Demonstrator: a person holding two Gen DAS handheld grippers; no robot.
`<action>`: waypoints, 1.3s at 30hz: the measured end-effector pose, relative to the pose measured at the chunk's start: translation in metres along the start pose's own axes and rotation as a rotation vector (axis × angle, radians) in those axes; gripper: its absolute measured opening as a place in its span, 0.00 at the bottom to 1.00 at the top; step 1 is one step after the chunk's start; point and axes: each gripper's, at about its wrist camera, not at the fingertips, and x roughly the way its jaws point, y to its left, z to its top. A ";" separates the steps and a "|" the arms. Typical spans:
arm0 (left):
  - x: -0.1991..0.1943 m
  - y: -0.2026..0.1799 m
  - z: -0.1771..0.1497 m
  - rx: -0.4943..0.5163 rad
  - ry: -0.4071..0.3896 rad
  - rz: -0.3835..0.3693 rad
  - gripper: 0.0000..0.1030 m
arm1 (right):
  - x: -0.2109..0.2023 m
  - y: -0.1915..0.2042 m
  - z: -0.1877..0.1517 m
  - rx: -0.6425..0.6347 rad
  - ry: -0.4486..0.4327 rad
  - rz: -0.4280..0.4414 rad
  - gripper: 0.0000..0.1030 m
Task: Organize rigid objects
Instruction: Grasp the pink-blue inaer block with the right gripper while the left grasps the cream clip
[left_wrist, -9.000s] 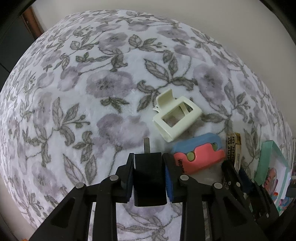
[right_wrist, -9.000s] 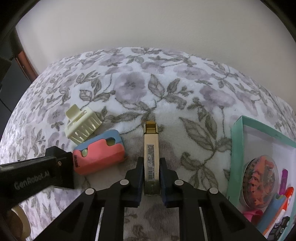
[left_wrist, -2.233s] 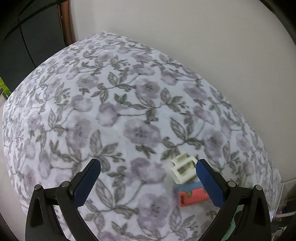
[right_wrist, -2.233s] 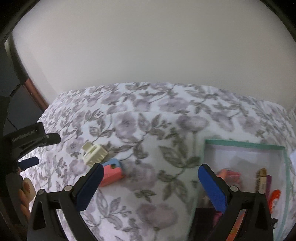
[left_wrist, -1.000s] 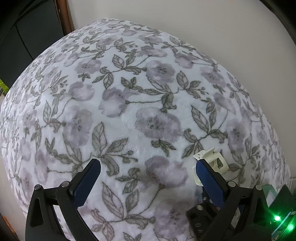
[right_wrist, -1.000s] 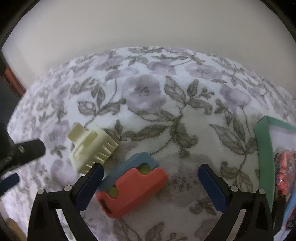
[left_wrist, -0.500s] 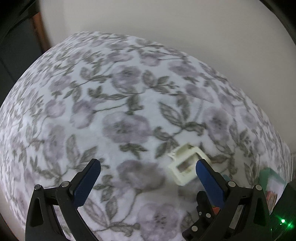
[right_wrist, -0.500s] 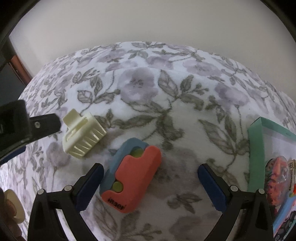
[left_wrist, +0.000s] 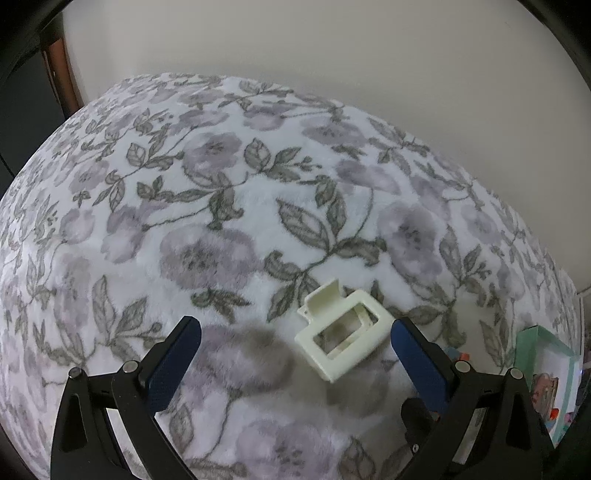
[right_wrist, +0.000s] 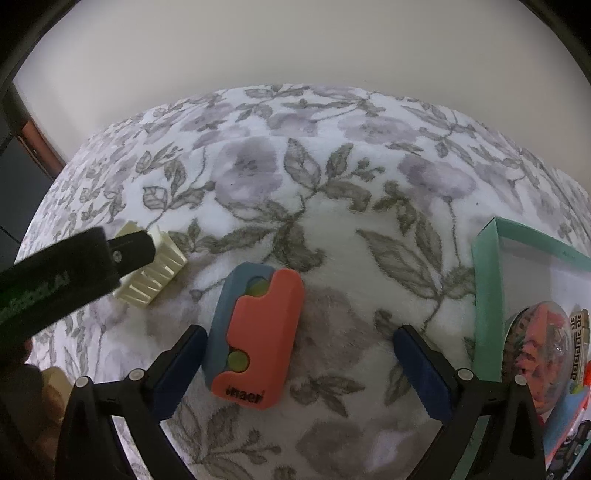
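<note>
Cream hair clip (left_wrist: 341, 330) and coral-blue case (right_wrist: 256, 338) lie loose on the floral blanket (left_wrist: 221, 229); teal tray (right_wrist: 487, 280) already holds several items. Left tool (left_wrist: 293, 334) and right tool (right_wrist: 295, 341) are both spread, empty.

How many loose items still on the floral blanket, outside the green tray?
2. The cream plastic hair claw clip lies near the left tongs; the coral-and-blue plastic case lies between the right tongs. More may be hidden out of frame.

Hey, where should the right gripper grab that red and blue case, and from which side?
Across its two long sides, coming straight down from above. The case lies flat on the blanket, long axis running roughly along the fingers, so the open right gripper would likely close on its narrow width after shifting slightly left.
</note>
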 end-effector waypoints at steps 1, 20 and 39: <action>0.000 -0.001 0.000 0.005 -0.009 -0.002 0.99 | 0.000 -0.001 0.000 0.001 -0.001 0.003 0.97; 0.011 -0.013 -0.006 0.050 -0.008 -0.106 0.61 | -0.008 -0.014 0.000 0.024 -0.012 -0.015 0.68; 0.009 -0.016 -0.007 0.063 0.016 -0.101 0.59 | -0.012 -0.022 0.001 0.052 -0.022 -0.025 0.44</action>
